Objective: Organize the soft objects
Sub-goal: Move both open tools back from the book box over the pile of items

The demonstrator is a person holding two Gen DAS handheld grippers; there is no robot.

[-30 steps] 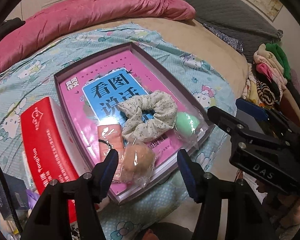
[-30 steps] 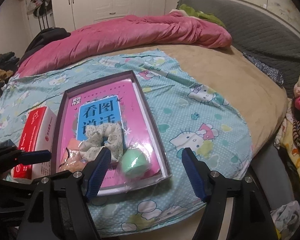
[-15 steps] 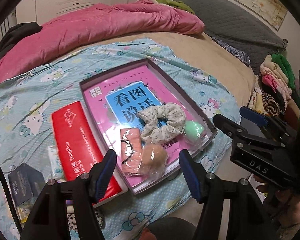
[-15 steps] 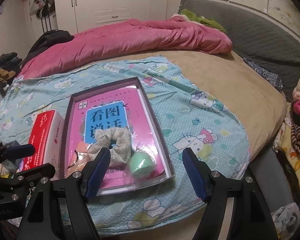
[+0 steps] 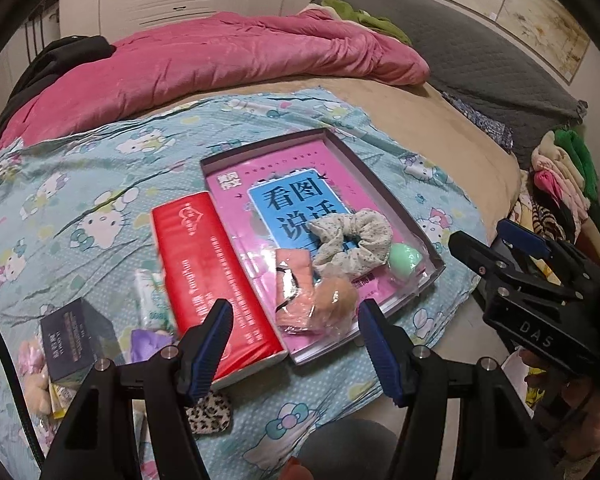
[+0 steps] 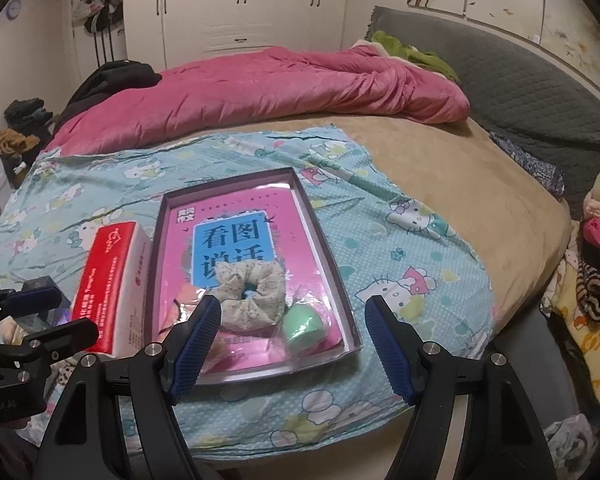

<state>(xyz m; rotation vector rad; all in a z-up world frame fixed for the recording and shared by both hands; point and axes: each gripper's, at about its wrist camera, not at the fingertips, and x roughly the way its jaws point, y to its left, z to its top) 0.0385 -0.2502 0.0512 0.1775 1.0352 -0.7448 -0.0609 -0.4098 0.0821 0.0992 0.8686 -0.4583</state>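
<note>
Both grippers, left and right, hang empty with fingers spread wide; the floral fabric scrunchie, round mint-green sponge and bagged tan puff lie in the shallow grey cardboard tray

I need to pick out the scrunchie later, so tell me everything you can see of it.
The scrunchie is a ruffled ring of pale cream fabric with tiny dark specks. It lies flat on the pink book inside the shallow tray, loose and ungripped, beside the green sponge and against a plastic-wrapped peach puff.
</note>
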